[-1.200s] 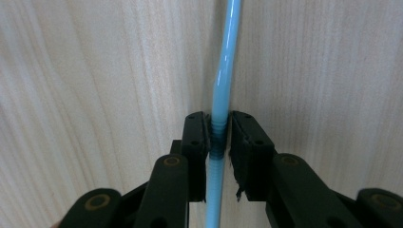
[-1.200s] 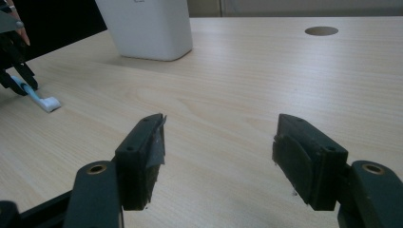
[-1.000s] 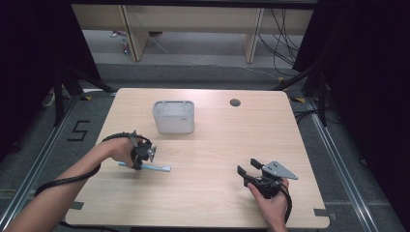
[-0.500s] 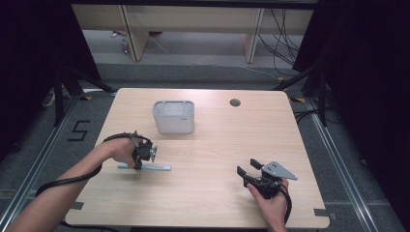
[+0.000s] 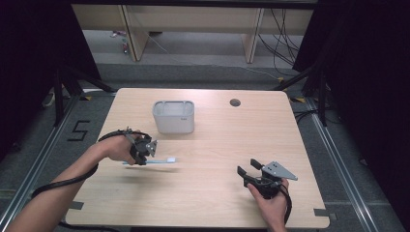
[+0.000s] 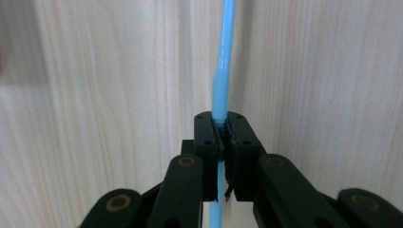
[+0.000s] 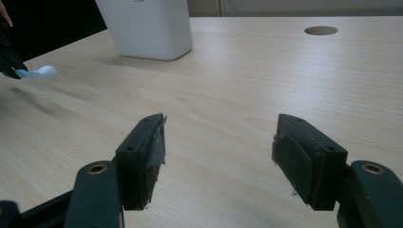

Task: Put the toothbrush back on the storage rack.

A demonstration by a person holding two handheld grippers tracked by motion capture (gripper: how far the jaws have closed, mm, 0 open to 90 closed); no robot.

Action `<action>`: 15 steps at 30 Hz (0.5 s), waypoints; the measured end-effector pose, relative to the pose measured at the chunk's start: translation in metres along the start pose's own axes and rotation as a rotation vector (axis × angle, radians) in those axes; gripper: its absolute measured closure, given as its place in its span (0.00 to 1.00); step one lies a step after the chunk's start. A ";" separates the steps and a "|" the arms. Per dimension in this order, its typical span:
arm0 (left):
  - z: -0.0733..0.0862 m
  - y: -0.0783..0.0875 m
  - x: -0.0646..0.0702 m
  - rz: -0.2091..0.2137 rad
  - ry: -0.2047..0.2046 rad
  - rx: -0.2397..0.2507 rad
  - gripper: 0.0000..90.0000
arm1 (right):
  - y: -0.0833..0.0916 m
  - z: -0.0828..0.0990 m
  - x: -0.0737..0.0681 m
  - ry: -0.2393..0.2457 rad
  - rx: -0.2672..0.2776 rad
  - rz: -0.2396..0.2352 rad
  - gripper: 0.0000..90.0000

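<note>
A light blue toothbrush with a white head hangs level just above the tabletop, and its shadow falls on the wood below. My left gripper is shut on its handle. In the left gripper view the two pads pinch the blue handle, with the left gripper pointing down at the wood. My right gripper rests at the front right of the table, open with nothing between its fingers. From the right gripper view the toothbrush head shows at the far left.
A white rectangular container stands at the back middle of the wooden table and also shows as the white container ahead of my right gripper. A round cable hole lies at the back right.
The left gripper has lifted the toothbrush slightly off the table and a shadow now shows under it. The right gripper has not moved.
</note>
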State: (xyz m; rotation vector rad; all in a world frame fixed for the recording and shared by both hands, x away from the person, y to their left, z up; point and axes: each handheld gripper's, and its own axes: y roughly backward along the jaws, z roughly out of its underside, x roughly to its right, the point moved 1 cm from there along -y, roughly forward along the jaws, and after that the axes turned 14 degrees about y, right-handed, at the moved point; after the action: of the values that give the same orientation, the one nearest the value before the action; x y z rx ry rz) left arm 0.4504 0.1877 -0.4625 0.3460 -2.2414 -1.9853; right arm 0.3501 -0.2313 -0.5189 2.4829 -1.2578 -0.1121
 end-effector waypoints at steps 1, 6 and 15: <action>0.001 0.001 0.001 0.003 0.009 0.009 0.93 | 0.000 0.000 0.000 0.000 0.001 0.000 0.39; 0.004 0.003 0.002 -0.002 0.017 0.029 0.93 | 0.000 -0.001 -0.003 -0.032 -0.007 -0.008 0.40; 0.011 0.006 0.002 -0.014 0.046 0.088 0.93 | -0.001 0.000 -0.003 -0.024 -0.005 -0.010 0.41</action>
State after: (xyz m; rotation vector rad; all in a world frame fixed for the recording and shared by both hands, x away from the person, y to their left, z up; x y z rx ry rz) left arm 0.4456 0.1986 -0.4583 0.4138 -2.3093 -1.8693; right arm 0.3490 -0.2284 -0.5191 2.4915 -1.2532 -0.1480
